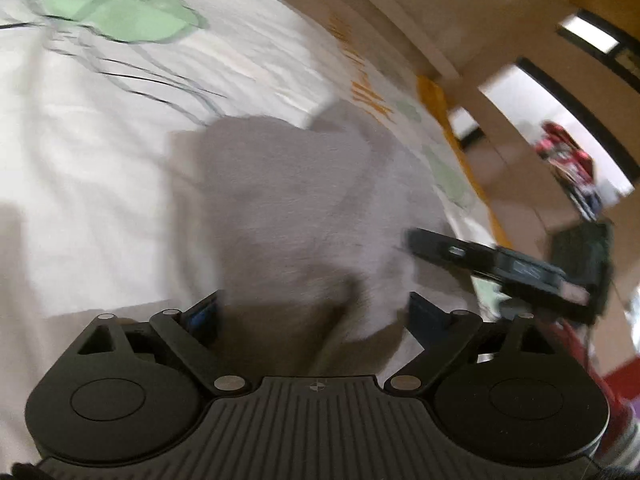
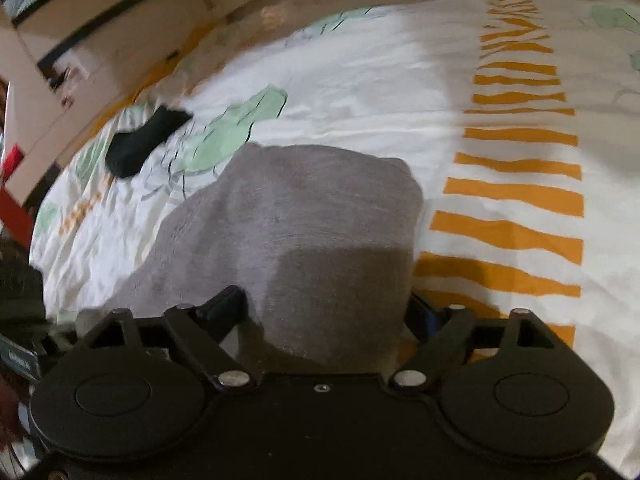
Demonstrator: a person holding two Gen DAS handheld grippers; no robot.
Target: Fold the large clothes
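One grey knit garment (image 2: 304, 220), soft and fuzzy, lies folded on the white printed bedsheet (image 2: 360, 92), between the spread fingers of both the left gripper (image 1: 314, 312) and right gripper (image 2: 326, 308), near one black cloth (image 2: 144, 142).

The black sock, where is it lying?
In the right wrist view, the black sock lies upper left on the patterned bedsheet, beyond the grey garment, beside a green print.

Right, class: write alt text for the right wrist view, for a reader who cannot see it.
A grey garment lies bunched on a white bedsheet printed with orange stripes and green shapes, its near edge between the spread fingers of the right gripper. A small black cloth lies farther off, to the left.
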